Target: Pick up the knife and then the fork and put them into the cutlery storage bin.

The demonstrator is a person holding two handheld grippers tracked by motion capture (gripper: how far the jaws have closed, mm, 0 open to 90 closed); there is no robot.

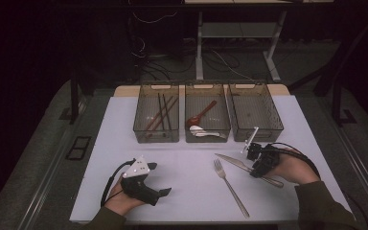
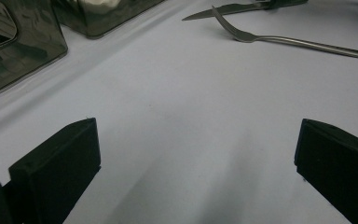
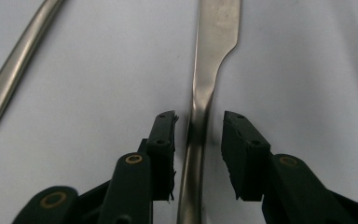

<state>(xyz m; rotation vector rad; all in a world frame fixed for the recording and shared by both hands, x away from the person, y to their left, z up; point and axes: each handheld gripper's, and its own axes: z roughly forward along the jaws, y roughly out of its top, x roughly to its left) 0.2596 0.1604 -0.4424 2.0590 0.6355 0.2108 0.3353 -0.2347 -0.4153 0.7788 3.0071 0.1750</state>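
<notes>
r gripper (image 3: 199, 135) jaws straddle knife (image 3: 205, 93) handle w/ small gaps, not pinching; l gripper (image 2: 196, 154) wide apart.

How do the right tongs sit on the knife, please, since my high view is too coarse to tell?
Observer: In the right gripper view, the right tongs straddle the knife just behind its blade, with the handle running between the jaws.
Operator: Are the pads pressing on it?
Observer: No, a thin gap shows on each side of the handle, so it is not gripped yet.
Operator: And the left tongs?
Observer: In the left gripper view, the left tongs stand wide open over bare table, with nothing between them.
</notes>
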